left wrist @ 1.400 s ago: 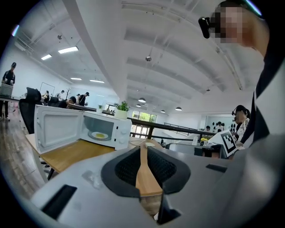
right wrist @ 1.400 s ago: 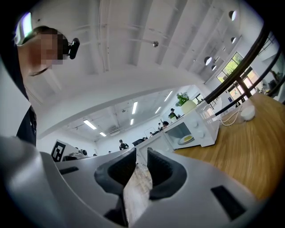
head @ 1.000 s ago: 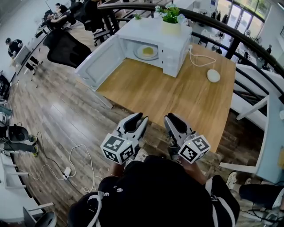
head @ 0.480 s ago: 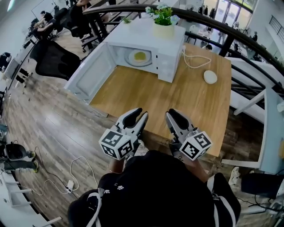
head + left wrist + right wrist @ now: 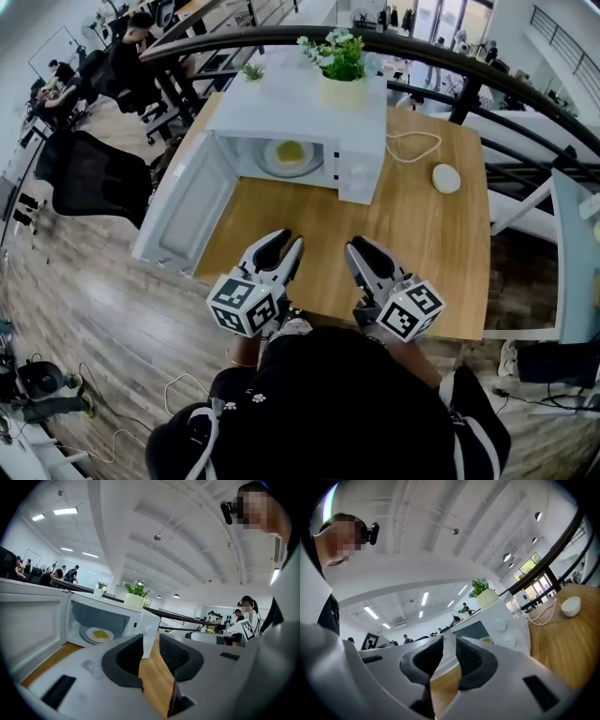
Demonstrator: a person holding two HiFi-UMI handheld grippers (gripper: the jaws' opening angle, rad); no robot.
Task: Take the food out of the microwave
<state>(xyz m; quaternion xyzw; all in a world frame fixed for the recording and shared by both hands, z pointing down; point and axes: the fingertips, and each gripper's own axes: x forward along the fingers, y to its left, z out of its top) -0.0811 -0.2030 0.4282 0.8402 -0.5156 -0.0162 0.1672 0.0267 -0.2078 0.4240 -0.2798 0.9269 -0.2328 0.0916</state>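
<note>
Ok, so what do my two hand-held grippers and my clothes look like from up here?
The left hand-held gripper and right hand-held gripper match: pale grey bodies, each with two curved black jaws with textured inner pads. Each carries a white cube printed with black square markers. The person wears a black top with white stripes at the sides.

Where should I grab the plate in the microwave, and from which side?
Pinch the plate by its near rim, coming in through the microwave opening. The cavity walls close every other side, the door hangs open leftward, and the food sits mid-plate.
</note>
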